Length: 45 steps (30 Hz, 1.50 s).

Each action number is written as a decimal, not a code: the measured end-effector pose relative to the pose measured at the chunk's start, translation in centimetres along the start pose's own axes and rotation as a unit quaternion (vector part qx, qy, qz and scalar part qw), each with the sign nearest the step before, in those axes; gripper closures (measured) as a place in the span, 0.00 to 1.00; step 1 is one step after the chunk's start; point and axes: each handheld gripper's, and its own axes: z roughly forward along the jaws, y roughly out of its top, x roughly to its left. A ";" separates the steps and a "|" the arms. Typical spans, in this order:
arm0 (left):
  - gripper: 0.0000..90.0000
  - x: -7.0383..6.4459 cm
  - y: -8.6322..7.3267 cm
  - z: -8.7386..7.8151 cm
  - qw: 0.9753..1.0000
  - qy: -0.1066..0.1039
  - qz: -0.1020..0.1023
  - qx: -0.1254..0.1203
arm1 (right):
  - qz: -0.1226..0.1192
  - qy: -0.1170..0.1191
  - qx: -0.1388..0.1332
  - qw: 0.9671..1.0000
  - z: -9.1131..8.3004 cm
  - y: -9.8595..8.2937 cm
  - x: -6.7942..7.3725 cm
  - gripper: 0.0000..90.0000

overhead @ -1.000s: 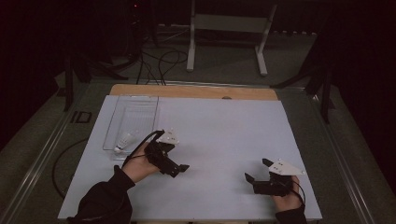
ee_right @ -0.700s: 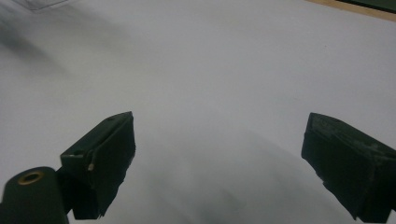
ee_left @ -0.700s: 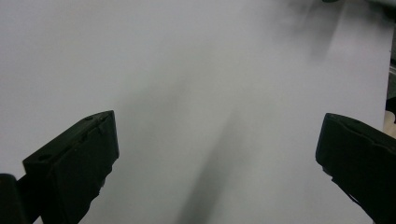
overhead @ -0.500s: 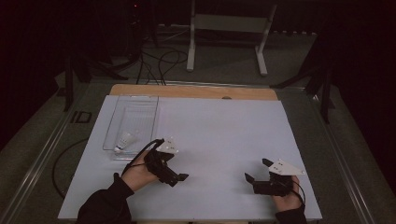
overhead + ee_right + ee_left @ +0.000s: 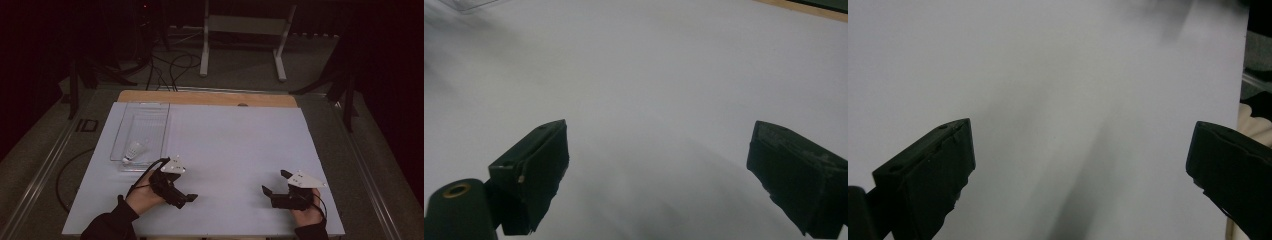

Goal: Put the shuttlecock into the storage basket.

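Shuttlecock (image 5: 133, 151) lying inside clear tray (image 5: 150, 107), near end

room: dark | floor (image 5: 240, 70): grey, cables (image 5: 170, 65) | white frame stand (image 5: 245, 30) behind table (image 5: 240, 135)

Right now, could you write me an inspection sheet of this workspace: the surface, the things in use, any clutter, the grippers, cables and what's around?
Surface: white table top, bare in the middle, with a wooden strip along its far edge.
Job's things: clear tray at the far left of the top; a small white shuttlecock-like object lies at its near end.
Clutter: nothing seen.
Grippers: left gripper near the tray's near end, jaws wide apart and empty; right gripper at the near right, jaws apart and empty.
Cables: one black cable loops from the left gripper; more cables lie on the floor beyond.
Surroundings: dark room, white stand behind the table.
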 end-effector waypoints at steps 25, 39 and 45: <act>0.00 0.1 -4.8 -2.0 0.998 0.040 -0.036 -0.017 | -0.002 -0.001 0.002 1.000 0.0 0.0 0.1 0.11; 0.00 0.5 -7.1 -3.3 0.995 0.068 -0.057 -0.049 | 0.000 0.000 0.003 1.000 0.1 0.0 0.1 0.11; 0.00 0.3 -7.6 -3.3 0.992 0.086 -0.069 -0.053 | -0.001 0.001 0.002 1.000 0.1 0.0 0.1 0.11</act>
